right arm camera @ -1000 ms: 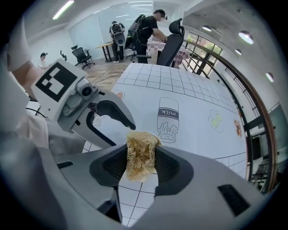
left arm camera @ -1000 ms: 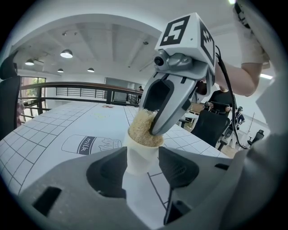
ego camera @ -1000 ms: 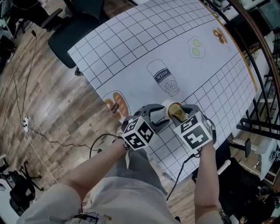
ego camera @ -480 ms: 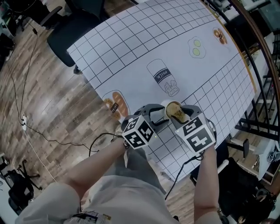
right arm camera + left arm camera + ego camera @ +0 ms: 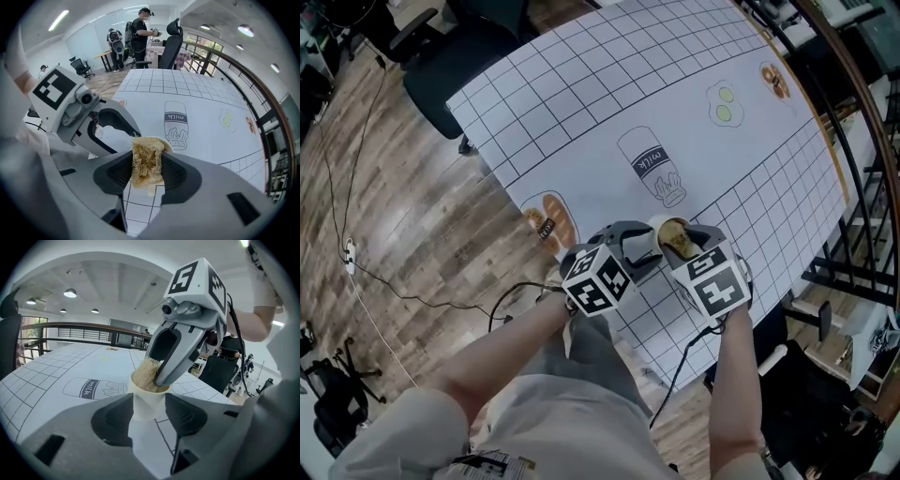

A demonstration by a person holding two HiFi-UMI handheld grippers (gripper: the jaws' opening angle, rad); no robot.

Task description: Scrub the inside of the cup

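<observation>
White cup upright on the gridded worktop, near the front edge, just short of the printed milk bottle. Clamped by its sides between the pads of the left tongs; base hard to part from the white sheet beneath.

Pale fibrous scrubber pinched tight in the right tongs, lower end down inside the cup's mouth. Cannot tell how deep: that end lost behind the cup wall in the left gripper view, and only a sliver of rim showing past the scrubber in the right gripper view.

From the head view, cup mostly covered by the two marker cubes, only a bit of rim and scrubber showing between them.

Further off, office chair on wood floor. Small, indistinct people at the far end of the room.
</observation>
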